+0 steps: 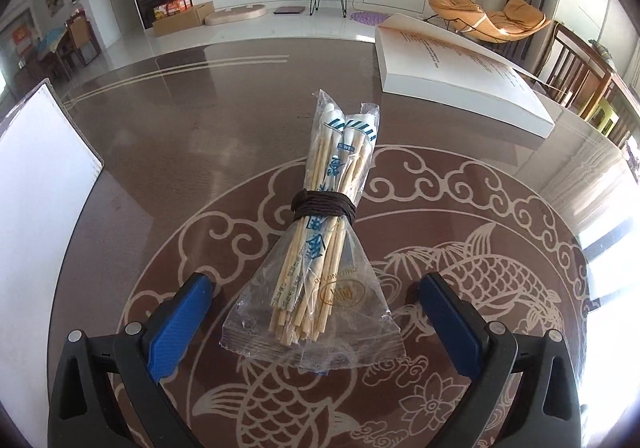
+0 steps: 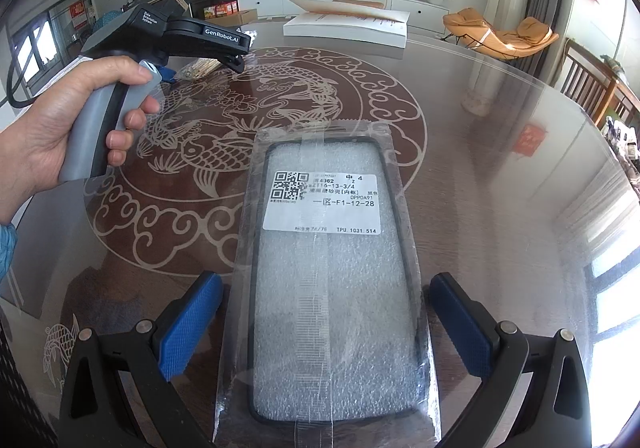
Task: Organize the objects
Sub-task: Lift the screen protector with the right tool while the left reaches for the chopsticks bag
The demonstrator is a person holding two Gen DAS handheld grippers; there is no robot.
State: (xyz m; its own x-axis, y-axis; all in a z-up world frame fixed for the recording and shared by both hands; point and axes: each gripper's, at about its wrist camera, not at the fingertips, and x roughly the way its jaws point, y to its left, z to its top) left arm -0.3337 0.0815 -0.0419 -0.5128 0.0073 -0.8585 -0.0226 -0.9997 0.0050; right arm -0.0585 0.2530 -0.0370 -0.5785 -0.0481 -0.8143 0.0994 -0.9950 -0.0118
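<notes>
Bamboo chopsticks (image 1: 316,248), sleeved in clear plastic and cinched at the middle with dark brown cord (image 1: 325,205), lie on the glossy brown table (image 1: 180,136) directly ahead of my left gripper (image 1: 314,310), their cut ends just between its blue pads (image 1: 180,322). The jaws stand spread wide, touching nothing. An open white book (image 1: 460,84) rests farther back on the right, and a white board (image 1: 44,176) sits at the left edge.

On my other side, the right gripper (image 2: 326,322) straddles a black phone case (image 2: 332,280) sealed in a clear bag with white foam and a printed label (image 2: 322,202); the bag lies flat on the table's carp pattern (image 2: 224,116), running lengthwise between the fingers. These jaws too are spread, with the blue pads (image 2: 190,324) just beside the bag's edges; I cannot tell whether they touch the plastic. In the right wrist view, a hand (image 2: 52,132) grips the left gripper's grey handle, its nose over the chopsticks.
</notes>
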